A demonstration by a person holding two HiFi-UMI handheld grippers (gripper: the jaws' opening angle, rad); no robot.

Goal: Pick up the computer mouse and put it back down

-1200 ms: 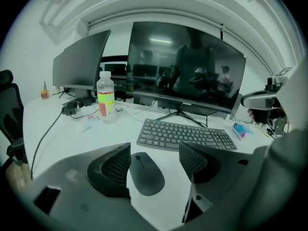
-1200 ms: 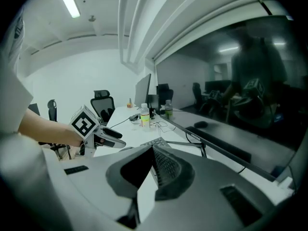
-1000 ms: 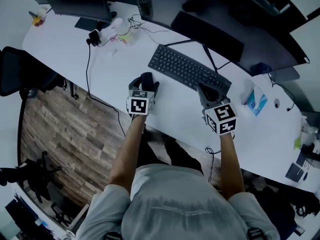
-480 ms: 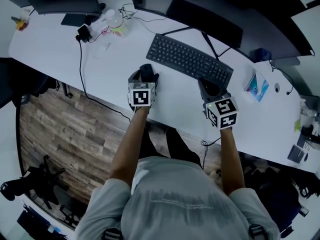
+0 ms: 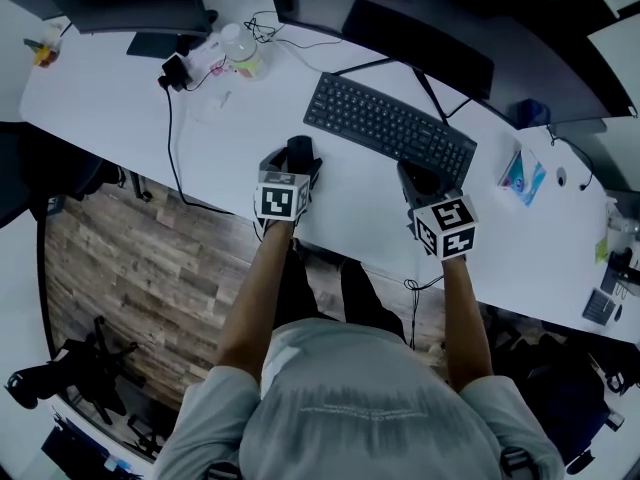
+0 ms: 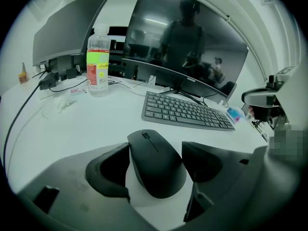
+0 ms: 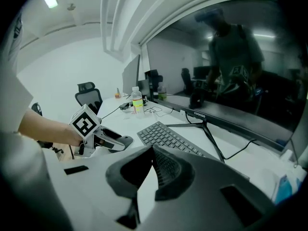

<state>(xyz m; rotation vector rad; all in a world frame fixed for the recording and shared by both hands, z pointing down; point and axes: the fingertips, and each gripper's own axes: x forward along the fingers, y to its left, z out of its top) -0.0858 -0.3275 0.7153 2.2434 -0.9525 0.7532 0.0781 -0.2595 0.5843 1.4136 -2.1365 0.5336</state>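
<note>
- At a white surface (image 5: 130,88), a person works the left gripper (image 5: 294,163) round a black mouse (image 6: 156,162). The mouse sits between the two fingers (image 6: 108,170), nose toward the keyboard (image 5: 390,130).
- In the left gripper view the fingers appear to touch the mouse on both flanks, closed on it. It still looks to be resting on the surface, with white showing under its tail.
- Seen from the head view, the mouse lies at 12 o'clock from the left gripper's marker cube, straight ahead of the hand. The keyboard is near, at about 2 o'clock from the mouse.
- The mouse's long axis runs 12 to 6 along the gripper's own line, the nose leaning slightly toward 11. The fingers therefore bear on its long sides, which suits a straight lift.
- The left arm reaches forward, nearly straight, and holds the gripper low and level over the surface edge.
- The right gripper (image 7: 154,150) is well apart at 3 o'clock from the mouse, by the keyboard's near end. Its fingers are together at the tips with nothing between them.
- The left hand is clearly the one placed for the job.
</note>
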